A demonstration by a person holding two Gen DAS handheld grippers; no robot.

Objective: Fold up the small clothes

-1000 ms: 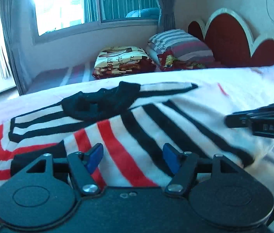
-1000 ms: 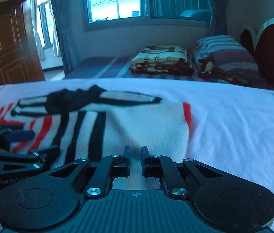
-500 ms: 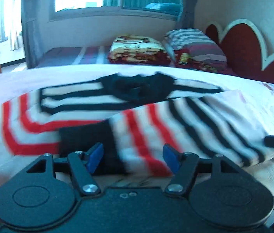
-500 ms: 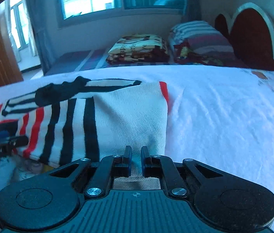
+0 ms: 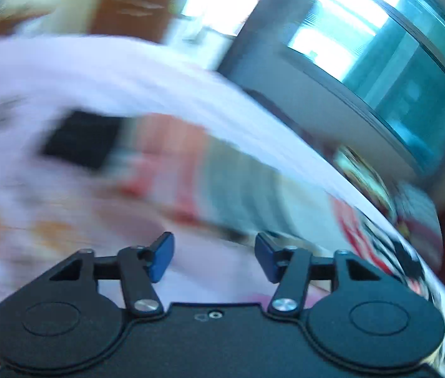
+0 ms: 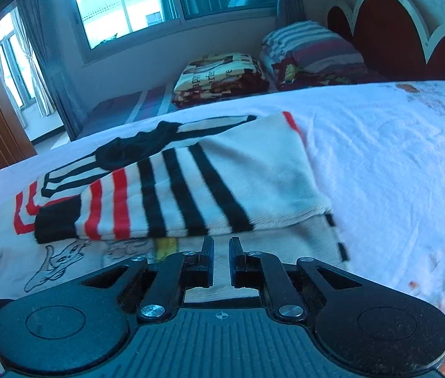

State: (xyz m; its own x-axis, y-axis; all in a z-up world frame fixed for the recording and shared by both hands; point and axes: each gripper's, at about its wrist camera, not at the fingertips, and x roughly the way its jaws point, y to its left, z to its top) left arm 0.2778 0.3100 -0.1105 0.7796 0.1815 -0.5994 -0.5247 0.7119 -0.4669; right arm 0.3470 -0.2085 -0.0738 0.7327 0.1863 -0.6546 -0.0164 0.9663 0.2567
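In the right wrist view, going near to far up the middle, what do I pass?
Right claw → folded striped shirt → folded printed blanket → window.

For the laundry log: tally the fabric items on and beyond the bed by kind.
Striped garment: 1
Folded patterned blanket: 1
Striped pillow: 1
White bed sheet: 1
Total: 4

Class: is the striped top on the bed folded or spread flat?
Partly folded: the striped top has one side doubled over itself, its fold edge facing the right gripper.
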